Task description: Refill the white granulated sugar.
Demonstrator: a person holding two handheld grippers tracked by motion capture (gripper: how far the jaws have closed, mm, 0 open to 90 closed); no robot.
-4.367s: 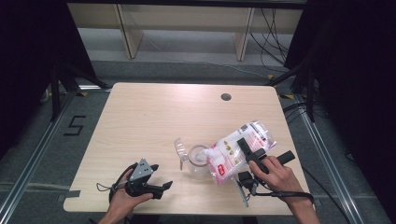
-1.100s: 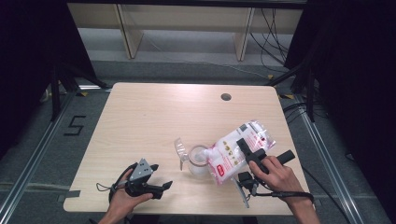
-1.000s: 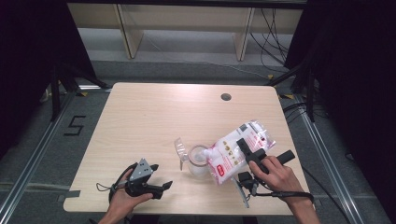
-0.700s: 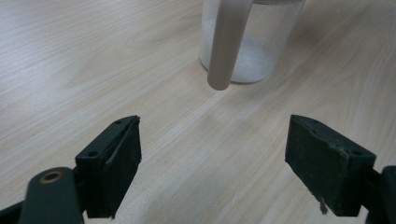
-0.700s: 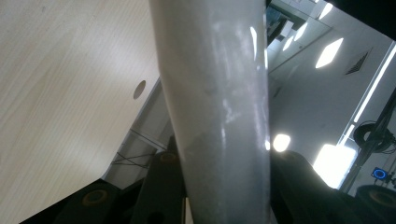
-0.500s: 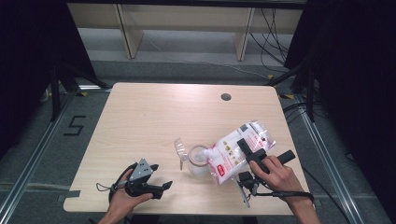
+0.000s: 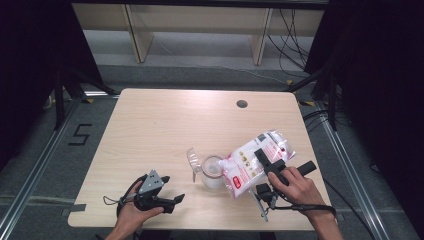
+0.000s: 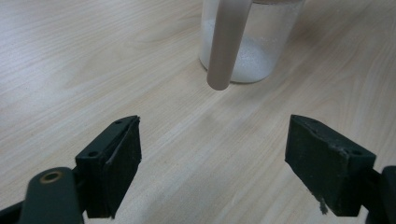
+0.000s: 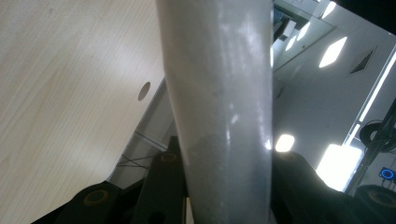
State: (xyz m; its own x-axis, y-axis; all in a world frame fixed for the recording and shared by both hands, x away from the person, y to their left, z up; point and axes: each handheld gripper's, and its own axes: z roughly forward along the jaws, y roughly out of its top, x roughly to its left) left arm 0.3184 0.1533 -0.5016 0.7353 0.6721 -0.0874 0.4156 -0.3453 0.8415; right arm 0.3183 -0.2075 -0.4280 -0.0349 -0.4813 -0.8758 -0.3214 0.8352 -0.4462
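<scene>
The left gripper (image 7: 159, 192) is black, topped by a grey three-cornered plate with small dark holes, and a thin black cable loops from its rear. In its own view its two jaws are blocky black pads, the right one scuffed pale at the lower edge, and a brass-coloured rivet sits in the left arm. The right gripper (image 7: 271, 163) is black too, with a stubby black handle, a black cable and a slim grey rod beneath. Both forearms are bare of sleeves.

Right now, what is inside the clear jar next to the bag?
White grains fill the bottom of the jar. The tilted bag, held by the right gripper, covers part of its mouth.
</scene>
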